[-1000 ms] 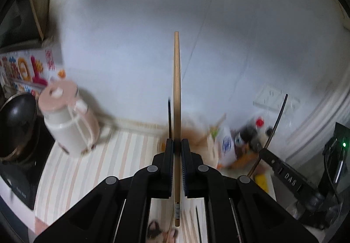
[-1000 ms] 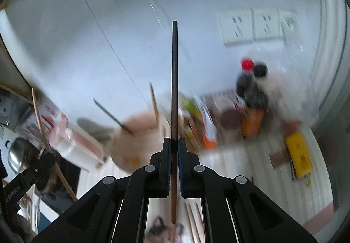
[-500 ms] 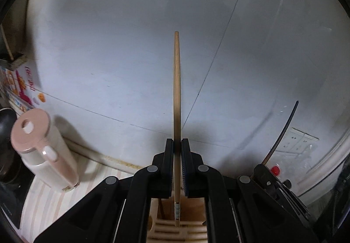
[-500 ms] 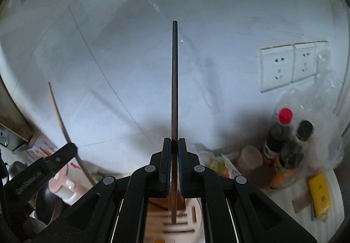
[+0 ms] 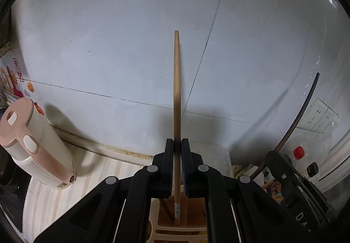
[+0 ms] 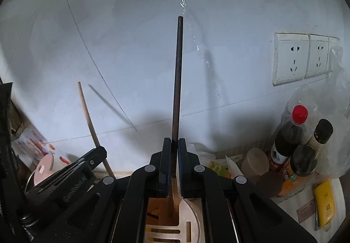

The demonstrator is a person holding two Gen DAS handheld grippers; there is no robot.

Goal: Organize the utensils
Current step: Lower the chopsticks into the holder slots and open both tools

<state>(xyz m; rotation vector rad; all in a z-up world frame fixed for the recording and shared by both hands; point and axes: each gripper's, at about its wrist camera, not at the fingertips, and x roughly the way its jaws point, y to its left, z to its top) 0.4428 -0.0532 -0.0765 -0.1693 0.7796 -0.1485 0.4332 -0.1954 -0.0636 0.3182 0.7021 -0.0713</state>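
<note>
Two chopsticks in hand, neither released yet. Left gripper (image 5: 177,146) with jaws closed tight on a pale wooden chopstick (image 5: 176,90), held upright, lower end reaching down into the open compartment of a beige slotted utensil holder (image 5: 181,233) directly beneath. Right gripper (image 6: 174,145) likewise clamped on a dark chopstick (image 6: 177,81), also upright, lower tip inside or at the mouth of the same holder (image 6: 188,210); whether either tip touches the bottom cannot be told. At least one more dark stick leaning in the compartment in the left view, so probably some sorting finished. Each gripper visible at the edge of the other's view, close together over the holder. Judged stage: late in this placement, both sticks lined up and partly lowered, still to come a small further descent, opening of the jaws, and withdrawal upward. Unknown how many utensils remain elsewhere, since the striped surface (image 5: 50,194) in front lies mostly hidden behind the grippers. Nearby only a pink kettle (image 5: 32,146) on the left and sauce bottles (image 6: 291,140) on the right, well apart from the holder
</note>
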